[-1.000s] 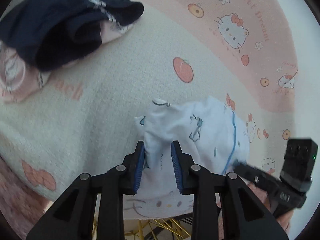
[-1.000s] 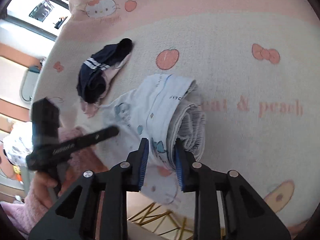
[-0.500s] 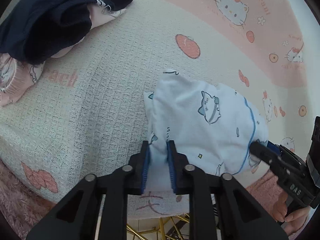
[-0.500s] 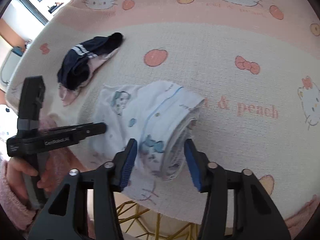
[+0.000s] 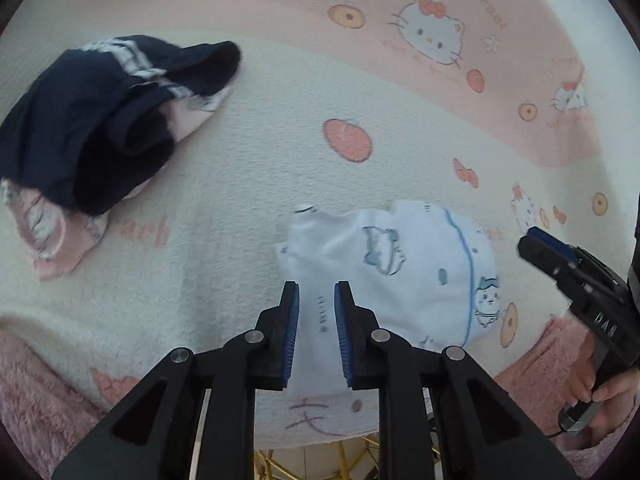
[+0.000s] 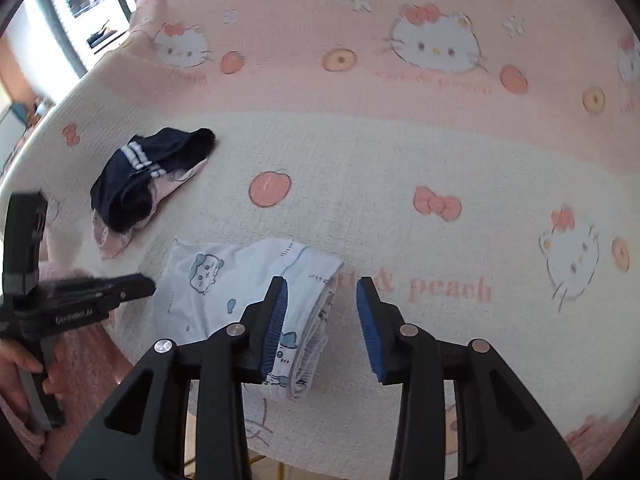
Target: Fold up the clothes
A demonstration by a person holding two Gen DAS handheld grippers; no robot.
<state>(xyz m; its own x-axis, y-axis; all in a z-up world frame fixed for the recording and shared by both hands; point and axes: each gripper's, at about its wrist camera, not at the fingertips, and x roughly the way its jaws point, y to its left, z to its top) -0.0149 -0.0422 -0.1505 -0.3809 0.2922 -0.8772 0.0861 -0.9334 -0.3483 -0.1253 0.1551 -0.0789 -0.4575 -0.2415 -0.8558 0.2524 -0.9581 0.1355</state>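
A white garment with blue cartoon prints lies folded near the front edge of the bed. My left gripper hovers over its left part. Its jaws are narrow and opening, and the cloth shows flat in the gap, not pinched. In the right wrist view the garment shows its layered folded edge on the right. My right gripper stands over that edge with its jaws opening wide and the pads off the cloth. The left gripper appears by the garment's left edge, and the right gripper shows at its right.
A crumpled navy garment with white stripes lies on a pink piece to the left. The bed carries a cream and pink cartoon blanket. A gold wire frame shows below the bed's front edge. A hand holds the right gripper.
Both grippers let go of the white garment, which now lies flatter on the blanket. The right jaws spread wide and both grippers lifted slightly and rolled.
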